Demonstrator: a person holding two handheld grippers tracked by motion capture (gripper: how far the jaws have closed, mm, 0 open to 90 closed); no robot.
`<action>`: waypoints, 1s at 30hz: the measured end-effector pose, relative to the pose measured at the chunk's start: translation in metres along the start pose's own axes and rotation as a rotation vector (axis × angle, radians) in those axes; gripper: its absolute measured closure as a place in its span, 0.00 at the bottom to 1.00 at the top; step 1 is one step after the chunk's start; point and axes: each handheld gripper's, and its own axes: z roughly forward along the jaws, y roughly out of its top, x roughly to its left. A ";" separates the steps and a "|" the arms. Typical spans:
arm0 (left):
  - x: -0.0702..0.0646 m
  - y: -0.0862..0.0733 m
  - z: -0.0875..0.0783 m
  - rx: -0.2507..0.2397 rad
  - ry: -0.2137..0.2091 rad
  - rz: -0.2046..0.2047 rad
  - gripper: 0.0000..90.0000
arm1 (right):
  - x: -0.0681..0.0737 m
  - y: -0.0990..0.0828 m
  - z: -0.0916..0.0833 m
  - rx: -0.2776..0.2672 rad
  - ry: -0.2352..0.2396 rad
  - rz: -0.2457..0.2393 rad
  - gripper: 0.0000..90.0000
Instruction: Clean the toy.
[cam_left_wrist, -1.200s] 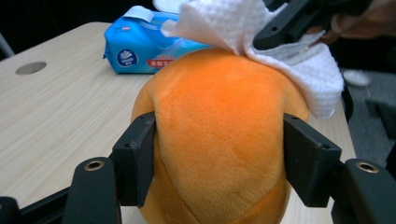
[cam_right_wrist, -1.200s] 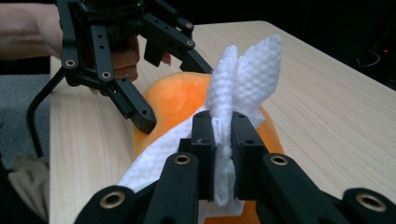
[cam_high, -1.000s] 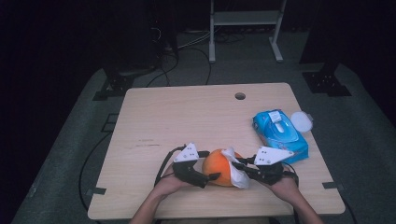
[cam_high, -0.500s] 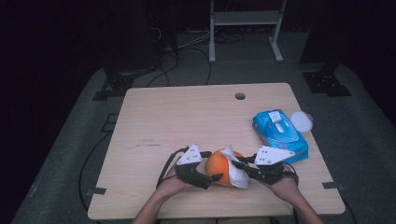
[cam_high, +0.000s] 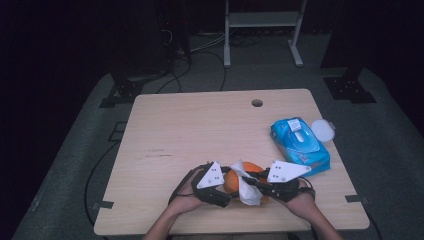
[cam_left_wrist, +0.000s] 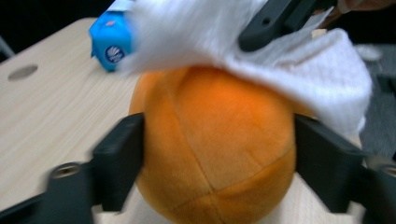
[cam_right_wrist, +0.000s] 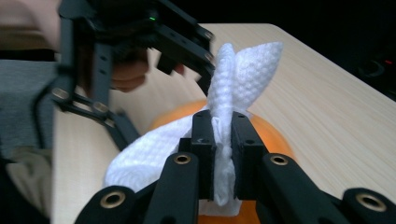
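Orange plush ball (cam_left_wrist: 217, 149) — seamed, on table near front edge; white textured wipe (cam_right_wrist: 224, 88) draped over top.

At the near edge of the table (cam_high: 200, 130), the plush ball (cam_high: 233, 181) sits between the left gripper (cam_high: 223, 196) on its left and the right gripper (cam_high: 252, 181) on its right. The wipe (cam_high: 246, 191) lies draped over the ball's top. Right of them, nearer the right edge, lies the wipe pack (cam_high: 300, 145), with a round lid (cam_high: 323, 130) just beside its far right corner. A hole (cam_high: 257, 103) lies near the far edge.
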 end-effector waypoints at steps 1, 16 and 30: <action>0.004 -0.001 0.001 0.005 -0.002 -0.056 0.17 | -0.003 -0.002 -0.002 0.003 -0.015 0.008 0.90; 0.001 -0.005 0.001 0.036 -0.003 -0.003 0.34 | -0.003 0.001 -0.005 0.025 -0.039 -0.012 0.90; -0.001 -0.003 0.003 0.045 -0.024 -0.030 0.32 | -0.003 0.002 -0.003 0.026 -0.019 -0.005 0.90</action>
